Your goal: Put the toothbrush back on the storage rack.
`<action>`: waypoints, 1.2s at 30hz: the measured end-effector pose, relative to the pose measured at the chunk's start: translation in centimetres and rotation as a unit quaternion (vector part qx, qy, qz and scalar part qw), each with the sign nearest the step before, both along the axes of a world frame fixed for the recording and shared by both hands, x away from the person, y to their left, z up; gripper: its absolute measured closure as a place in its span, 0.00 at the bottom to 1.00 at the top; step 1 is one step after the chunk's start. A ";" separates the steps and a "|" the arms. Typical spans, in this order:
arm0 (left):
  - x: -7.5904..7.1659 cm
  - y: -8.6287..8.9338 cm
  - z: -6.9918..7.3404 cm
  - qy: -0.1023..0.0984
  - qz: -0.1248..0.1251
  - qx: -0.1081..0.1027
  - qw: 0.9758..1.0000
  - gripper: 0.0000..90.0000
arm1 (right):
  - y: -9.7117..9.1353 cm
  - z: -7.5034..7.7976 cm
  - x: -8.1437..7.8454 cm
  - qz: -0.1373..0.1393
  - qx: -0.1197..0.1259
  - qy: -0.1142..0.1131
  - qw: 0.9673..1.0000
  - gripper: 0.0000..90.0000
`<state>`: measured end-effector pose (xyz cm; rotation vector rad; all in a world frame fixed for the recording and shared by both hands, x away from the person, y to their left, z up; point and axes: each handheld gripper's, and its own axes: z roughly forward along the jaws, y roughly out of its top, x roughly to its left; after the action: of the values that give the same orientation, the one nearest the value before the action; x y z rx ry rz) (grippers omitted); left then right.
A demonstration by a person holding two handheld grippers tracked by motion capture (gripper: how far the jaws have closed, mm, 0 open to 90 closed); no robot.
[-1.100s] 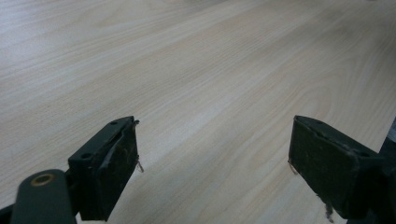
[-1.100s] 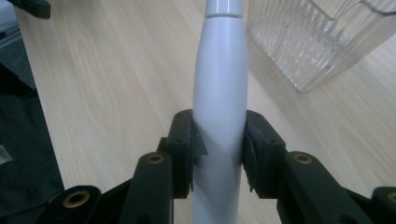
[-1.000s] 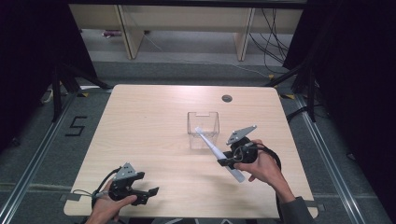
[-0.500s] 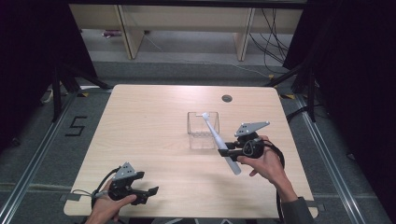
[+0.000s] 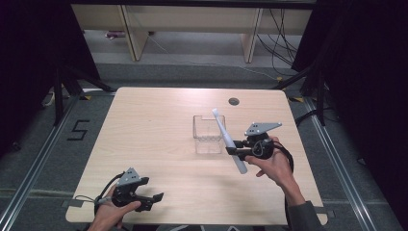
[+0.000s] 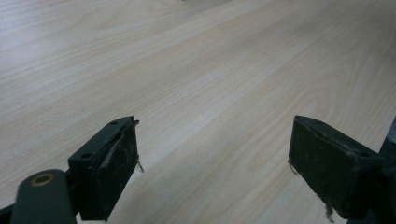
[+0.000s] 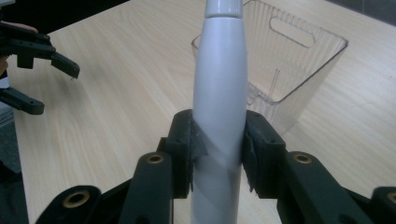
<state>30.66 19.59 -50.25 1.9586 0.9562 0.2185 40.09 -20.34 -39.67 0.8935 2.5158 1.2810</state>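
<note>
A long white stick-like tool (image 5: 225, 135) is clamped across the jaws of my right gripper (image 5: 234, 150), right of the table's middle. Its thin tip slants away over the right side of a clear plastic box (image 5: 202, 118) that stands empty on the wooden table (image 5: 154, 134). In the right gripper view the pads of my right gripper (image 7: 218, 144) press on both sides of the white tool (image 7: 219, 79), with the clear box (image 7: 303, 65) just behind it. My left gripper (image 5: 153, 201) rests near the table's front left edge, open and empty. In the left gripper view my left gripper (image 6: 212, 163) has bare wood between its jaws.
A dark round cable hole (image 5: 234, 101) lies in the tabletop behind the box. Wooden shelving (image 5: 192, 29) and cables stand on the floor beyond the table. The left gripper (image 7: 53, 88) appears at the left of the right gripper view.
The white tool has swung in my right gripper: its tip moved from the box's front left up and over the box's right side. The right hand shifted slightly right. The left gripper kept still.
</note>
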 end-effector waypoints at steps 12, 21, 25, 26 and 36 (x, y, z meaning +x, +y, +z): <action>0.0 0.1 0.0 -0.001 0.001 -0.001 1.000 0.17 | -0.4 -0.1 0.8 -0.014 -0.003 -0.006 1.000 0.74; 0.1 0.1 0.0 0.000 0.000 0.001 1.000 0.17 | -0.4 -0.2 1.1 -0.022 0.009 -0.011 1.000 0.74; 0.1 0.1 0.0 0.000 0.001 0.001 1.000 0.17 | -0.7 0.1 1.4 -0.019 0.001 -0.026 0.999 0.74; 0.1 0.1 0.0 0.000 0.001 0.001 1.000 0.17 | -0.6 0.1 1.4 -0.022 0.005 -0.029 0.999 0.74; 0.0 0.0 0.1 0.002 0.004 0.000 1.000 0.17 | -0.7 0.4 2.0 -0.023 0.017 -0.032 0.999 0.74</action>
<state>30.65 19.64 -50.17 1.9570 0.9662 0.2192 42.13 -20.99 -39.29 0.8976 2.4185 1.3201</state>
